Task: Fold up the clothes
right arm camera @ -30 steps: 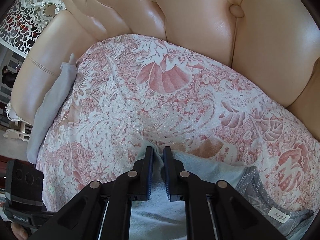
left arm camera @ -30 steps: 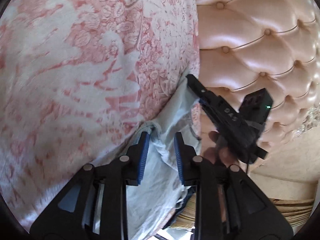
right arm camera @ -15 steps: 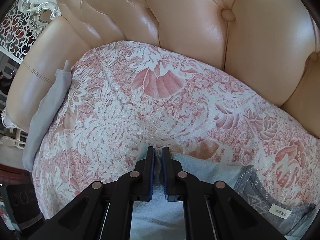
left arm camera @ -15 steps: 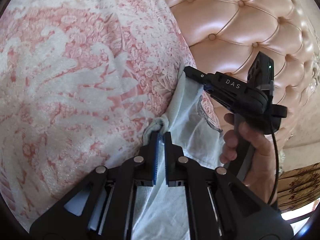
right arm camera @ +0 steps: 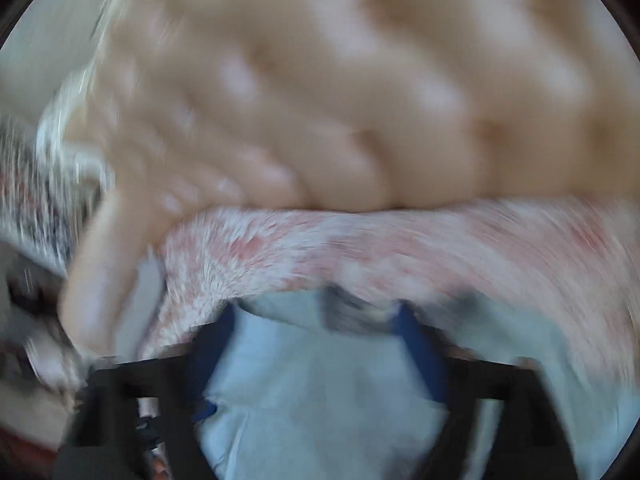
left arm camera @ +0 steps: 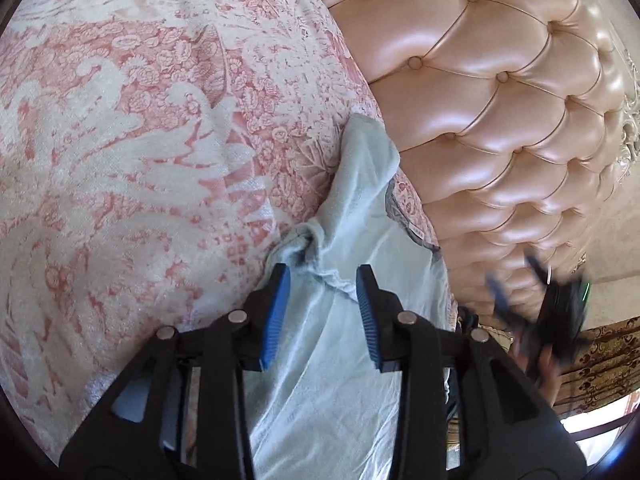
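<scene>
A pale blue garment (left arm camera: 344, 344) lies on the pink-and-white patterned seat cover (left arm camera: 120, 160) of a sofa. My left gripper (left arm camera: 322, 280) hovers just over its bunched edge; its jaws are opening and the blue pads stand apart without pressing the cloth. The right wrist view is badly blurred by motion. There my right gripper (right arm camera: 316, 320) has its jaws opening wide above the same pale blue garment (right arm camera: 320, 392), with nothing pinched. In the left wrist view the right gripper (left arm camera: 516, 276) appears as a dark blur at the right, held by a hand (left arm camera: 548, 372).
The tufted peach leather sofa back (left arm camera: 500, 100) rises right behind the garment. A grey patterned collar with a label (left arm camera: 412, 228) shows at the garment's far edge. A carved wooden frame (left arm camera: 600, 360) sits at the lower right.
Both grippers let go of the garment's edge and their jaws spread. The right gripper pulled away fast, back and up, blurring its view. The left gripper barely moved.
</scene>
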The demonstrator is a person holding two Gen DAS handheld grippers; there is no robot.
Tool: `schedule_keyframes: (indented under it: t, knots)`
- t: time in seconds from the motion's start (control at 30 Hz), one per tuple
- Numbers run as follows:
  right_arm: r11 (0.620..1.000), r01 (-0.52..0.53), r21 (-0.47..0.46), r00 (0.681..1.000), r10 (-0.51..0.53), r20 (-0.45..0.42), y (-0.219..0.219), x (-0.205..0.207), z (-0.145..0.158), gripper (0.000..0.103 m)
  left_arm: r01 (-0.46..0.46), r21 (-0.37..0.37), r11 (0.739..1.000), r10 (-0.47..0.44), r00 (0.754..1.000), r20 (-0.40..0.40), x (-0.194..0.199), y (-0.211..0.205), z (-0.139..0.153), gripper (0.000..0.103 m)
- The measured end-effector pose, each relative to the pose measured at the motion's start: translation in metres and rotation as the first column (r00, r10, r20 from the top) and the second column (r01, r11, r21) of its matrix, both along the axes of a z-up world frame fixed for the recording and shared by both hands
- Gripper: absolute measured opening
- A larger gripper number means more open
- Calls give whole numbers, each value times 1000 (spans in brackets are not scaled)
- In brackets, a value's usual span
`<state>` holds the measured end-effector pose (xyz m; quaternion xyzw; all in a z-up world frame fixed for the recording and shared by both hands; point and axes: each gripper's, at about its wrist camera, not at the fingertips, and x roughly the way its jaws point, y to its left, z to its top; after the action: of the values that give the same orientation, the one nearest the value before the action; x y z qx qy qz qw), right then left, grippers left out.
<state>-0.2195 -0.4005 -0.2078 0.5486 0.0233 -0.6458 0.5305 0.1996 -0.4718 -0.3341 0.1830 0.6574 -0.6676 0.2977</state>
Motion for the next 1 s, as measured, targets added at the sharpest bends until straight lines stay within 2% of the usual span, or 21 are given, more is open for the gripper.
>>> schedule_keyframes:
  t: [0.03,0.1,0.2,0.33,0.37,0.43,0.5,0.53,0.7,0.83,1.0]
  knots:
    - [997,75,-15,995,-74,60,34,-16,-5,91,-4,8,1000,4,1000,-6,2,1,0,38]
    - [986,166,-27,967,-158,198,84,-37,-21,91,-14,23,1000,15,1000,-16,6,3,2,39]
    - [983,185,2,949,-179,259,107,-44,-40,91,-37,29,999,37,999,-26,17,10,9,46]
    - [984,178,28,932,-177,316,118,-44,-61,90,-75,35,997,76,996,-40,33,19,16,47]
    - [987,157,36,935,-160,315,112,-40,-63,89,-82,33,996,84,996,-43,38,22,18,47]
    - [992,116,51,941,-126,313,102,-33,-66,80,-94,31,995,96,994,-50,46,26,22,47]
    - [995,75,67,946,-92,312,92,-25,-70,63,-105,29,994,107,993,-57,53,28,25,47]
    - [996,56,76,948,-77,310,87,-22,-72,61,-110,28,993,112,992,-61,57,29,26,47]
    - [984,81,157,968,-116,221,90,-16,-74,61,-111,12,994,112,991,-75,66,28,32,48]
    - [983,97,156,977,-124,172,96,-15,-65,62,-113,10,994,113,990,-82,65,28,33,49]
    - [976,86,199,978,-121,171,88,-20,-78,62,-84,-10,996,83,993,-87,61,31,38,49]
